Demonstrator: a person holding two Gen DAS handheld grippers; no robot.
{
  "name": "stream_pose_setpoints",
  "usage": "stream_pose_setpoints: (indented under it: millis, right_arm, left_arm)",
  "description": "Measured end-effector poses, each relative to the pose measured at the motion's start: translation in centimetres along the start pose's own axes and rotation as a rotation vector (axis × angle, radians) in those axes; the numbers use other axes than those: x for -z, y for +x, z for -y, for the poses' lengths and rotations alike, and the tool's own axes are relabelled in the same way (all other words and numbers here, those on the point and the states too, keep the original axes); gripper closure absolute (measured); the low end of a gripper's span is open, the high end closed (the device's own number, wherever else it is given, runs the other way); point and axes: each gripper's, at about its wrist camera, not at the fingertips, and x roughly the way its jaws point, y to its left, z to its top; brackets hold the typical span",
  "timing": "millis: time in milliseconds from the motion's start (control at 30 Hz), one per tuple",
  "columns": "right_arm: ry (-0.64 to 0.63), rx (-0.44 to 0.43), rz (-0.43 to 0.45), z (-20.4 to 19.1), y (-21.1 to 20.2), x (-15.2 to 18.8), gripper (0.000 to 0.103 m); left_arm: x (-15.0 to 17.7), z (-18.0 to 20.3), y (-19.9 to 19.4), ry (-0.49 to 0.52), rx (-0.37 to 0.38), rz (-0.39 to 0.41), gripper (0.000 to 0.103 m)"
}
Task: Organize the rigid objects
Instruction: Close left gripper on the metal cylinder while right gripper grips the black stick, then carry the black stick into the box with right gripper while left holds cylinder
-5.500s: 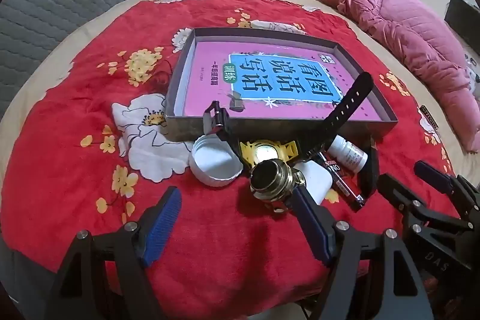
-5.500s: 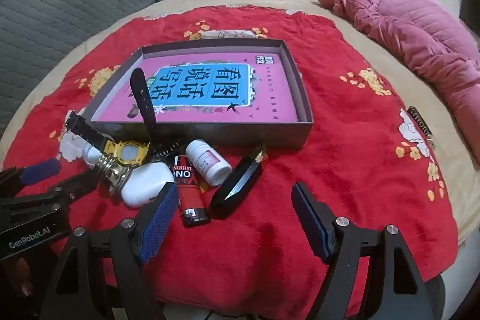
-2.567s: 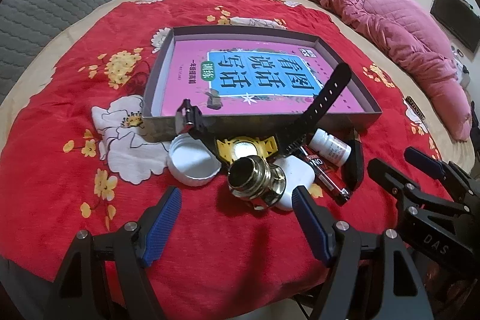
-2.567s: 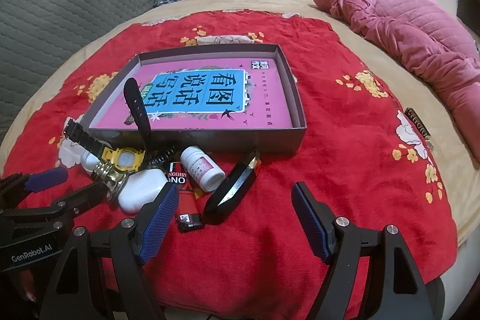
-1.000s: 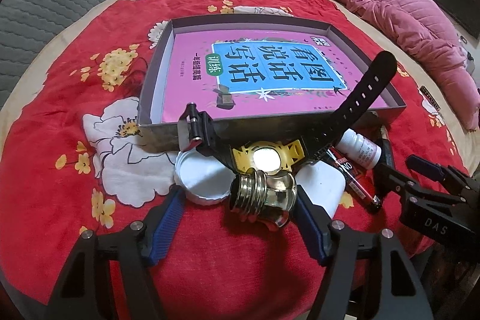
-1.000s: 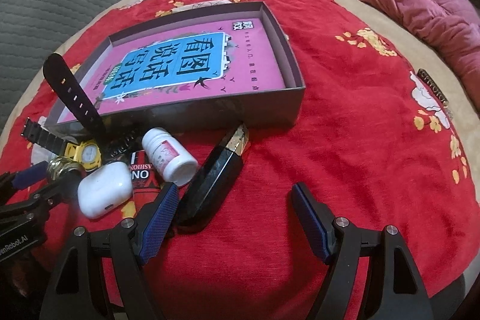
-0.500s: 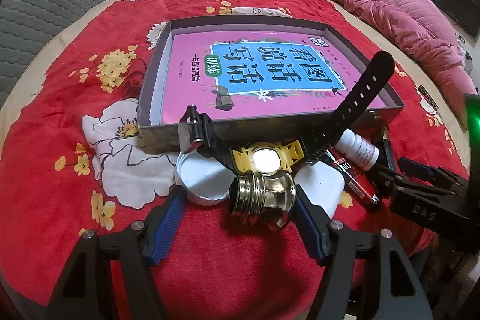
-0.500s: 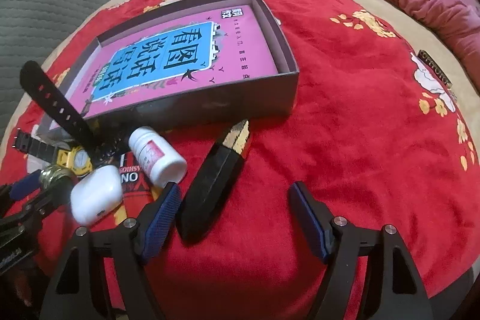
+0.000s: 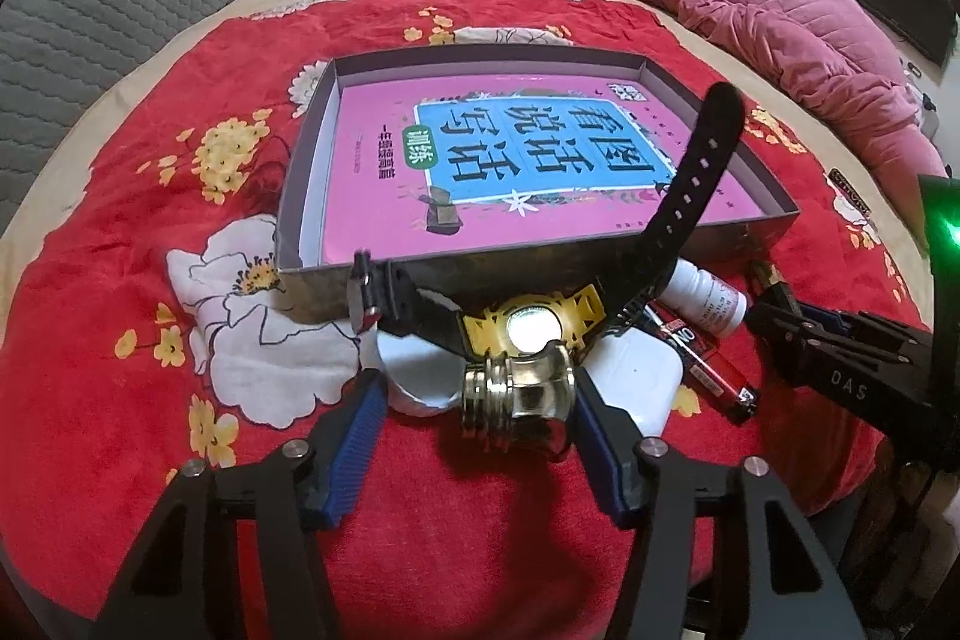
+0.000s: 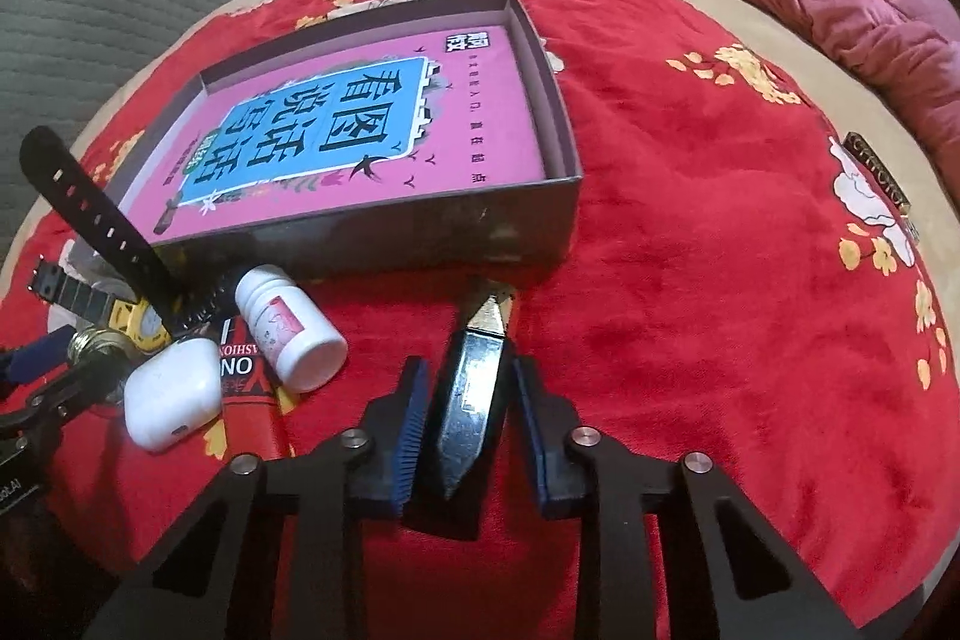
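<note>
Red flowery blanket covers the bed (image 9: 90, 328). Left claw (image 9: 474, 427) is closing around the brass fitting (image 9: 516, 400), one pad not yet touching. Right claw (image 10: 471, 418) has closed, pinching the black clippers (image 10: 468, 400). Next, probably lift both into the box (image 10: 558, 214).

Right gripper (image 10: 471, 421): jaws have just been closing from wide apart; the black folding knife (image 10: 471, 394) now sits upright between the pads, its sides touching them. Left gripper (image 9: 474, 436): jaws have just been closing; the brass fitting (image 9: 516, 400) lies between them, against the right pad (image 9: 591, 430), clear of the other.
</note>
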Motion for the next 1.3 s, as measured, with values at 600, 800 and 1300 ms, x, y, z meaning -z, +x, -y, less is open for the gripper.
stream_pose_setpoints:
  millis: [600, 800, 1300]
  right_arm:
    - [-0.009, -0.027, 0.020, 0.4, -0.7, 0.1, 0.080]
    - [-0.012, -0.031, 0.028, 0.5, -1.0, 0.0, 0.080]
    - [-0.020, -0.116, 0.127, -0.1, -4.0, -0.1, 0.080]
  left_arm:
    - [-0.3, -2.0, -0.7, -0.074, 0.035, 0.007, 0.083]
    - [0.1, -1.9, -0.8, -0.077, 0.070, -0.008, 0.094]
    - [-0.2, -1.7, -3.2, -0.102, 0.165, 0.074, 0.094]
